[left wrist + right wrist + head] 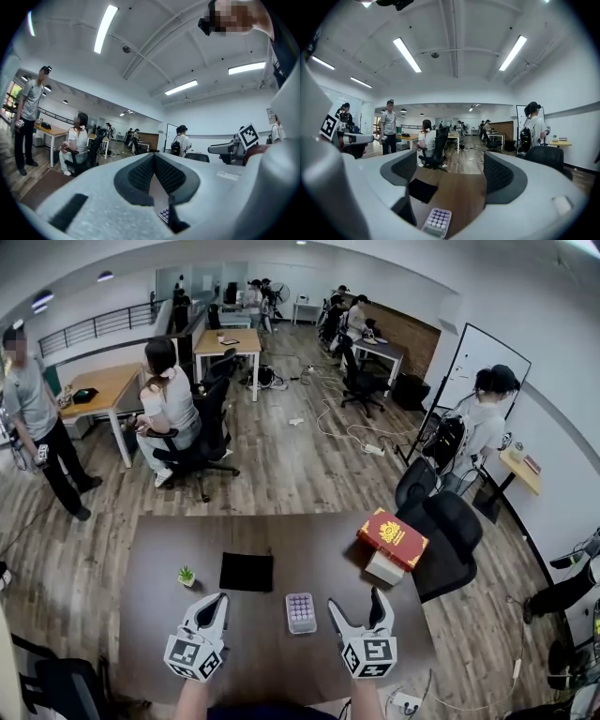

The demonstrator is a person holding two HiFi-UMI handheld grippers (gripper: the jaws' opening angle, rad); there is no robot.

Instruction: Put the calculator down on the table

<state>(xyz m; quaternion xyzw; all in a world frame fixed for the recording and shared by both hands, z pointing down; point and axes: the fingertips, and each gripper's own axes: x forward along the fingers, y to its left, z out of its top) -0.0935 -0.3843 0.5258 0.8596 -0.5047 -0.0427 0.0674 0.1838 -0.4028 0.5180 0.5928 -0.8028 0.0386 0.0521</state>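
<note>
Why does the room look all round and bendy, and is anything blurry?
Head view: the wide lens curves the walls and the table edges, but the calculator looks sharp. Left gripper view: the left claw is so close it looks soft and grainy, and the picture's corners go black. Right gripper view: the ceiling lights glare white, and the room bulges round.

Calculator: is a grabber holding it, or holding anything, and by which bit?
Nothing is held. The calculator lies on the table, touched by neither gripper. The right gripper has its jaws apart, the left gripper has them together; both are empty.
</note>
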